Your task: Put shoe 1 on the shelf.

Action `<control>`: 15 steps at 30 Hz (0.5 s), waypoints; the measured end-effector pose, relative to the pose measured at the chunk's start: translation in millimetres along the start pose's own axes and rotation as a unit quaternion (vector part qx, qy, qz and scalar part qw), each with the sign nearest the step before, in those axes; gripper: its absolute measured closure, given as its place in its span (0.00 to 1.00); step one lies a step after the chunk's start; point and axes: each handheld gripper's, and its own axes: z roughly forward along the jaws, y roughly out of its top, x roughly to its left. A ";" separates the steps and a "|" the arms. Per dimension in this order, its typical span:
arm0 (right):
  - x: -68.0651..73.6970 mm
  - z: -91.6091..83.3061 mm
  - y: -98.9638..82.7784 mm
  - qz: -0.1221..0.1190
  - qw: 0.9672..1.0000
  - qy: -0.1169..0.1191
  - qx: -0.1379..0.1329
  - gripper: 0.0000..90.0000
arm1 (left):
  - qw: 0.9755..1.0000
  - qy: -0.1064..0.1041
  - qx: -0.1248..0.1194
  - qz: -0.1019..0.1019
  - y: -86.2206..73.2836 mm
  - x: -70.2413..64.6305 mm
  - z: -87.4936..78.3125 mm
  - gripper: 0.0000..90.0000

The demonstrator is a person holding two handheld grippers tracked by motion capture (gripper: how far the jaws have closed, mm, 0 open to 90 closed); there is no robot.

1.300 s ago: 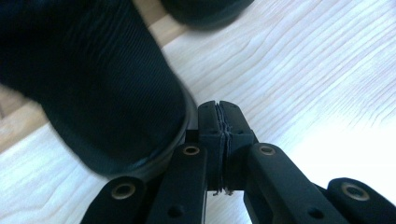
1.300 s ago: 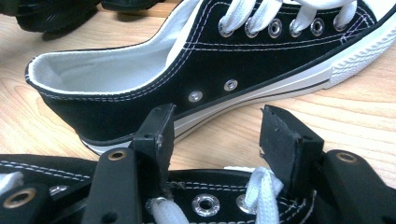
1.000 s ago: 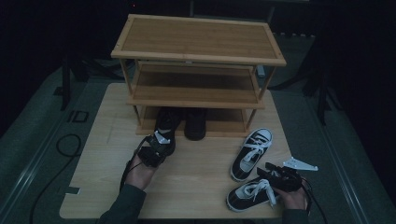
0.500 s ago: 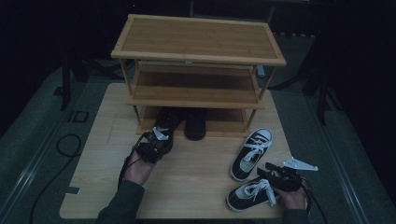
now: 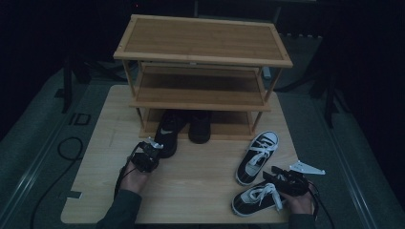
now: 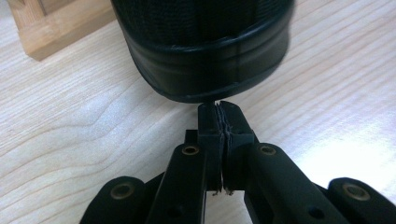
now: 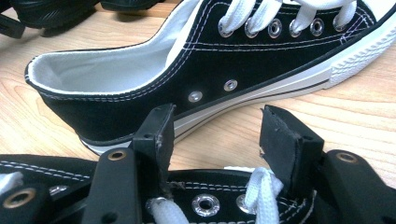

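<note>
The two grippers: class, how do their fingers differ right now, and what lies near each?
The left gripper has its fingers pressed shut with nothing between them; the right gripper has its fingers apart. The left points at a black shoe heel; the right hangs over a laced sneaker. Both are hand-held above the table.

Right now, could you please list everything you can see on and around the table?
Shoe rack: one, light wood, three tiers, back of table.
Black shoes: two, bottom tier, heels toward the person.
Black-and-white sneakers: two, white laces, table's right front.
Table: one, pale wood.
Cable: one, black, floor at left.
Left gripper: shut, empty, tips at a black shoe's heel.
Right gripper: open, over the nearer sneaker.
</note>
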 end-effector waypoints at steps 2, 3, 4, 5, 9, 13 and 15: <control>0.0 0.0 0.0 0.000 1.000 0.000 0.000 0.50 | 1.000 0.002 0.003 -0.003 0.4 0.7 5.5 0.98; -0.1 0.0 0.0 0.000 1.000 0.000 0.000 0.50 | 1.000 0.001 0.000 -0.008 1.0 1.4 6.2 0.98; -0.1 0.0 0.0 0.001 1.000 0.000 0.000 0.50 | 1.000 0.000 0.000 -0.011 2.0 1.6 6.7 0.98; -0.1 0.0 0.0 0.000 1.000 0.000 0.000 0.50 | 1.000 0.001 0.000 -0.012 3.0 1.6 6.9 0.98; -0.3 -0.1 0.1 0.001 1.000 0.001 0.001 0.50 | 1.000 -0.003 0.002 -0.011 8.7 1.3 8.5 0.98; -0.1 0.0 0.1 0.001 1.000 0.000 0.001 0.50 | 1.000 -0.007 0.000 -0.012 16.5 0.5 10.1 0.98; -0.1 0.0 0.1 0.000 1.000 0.000 0.001 0.50 | 1.000 -0.011 -0.001 -0.013 22.2 -0.5 10.7 0.98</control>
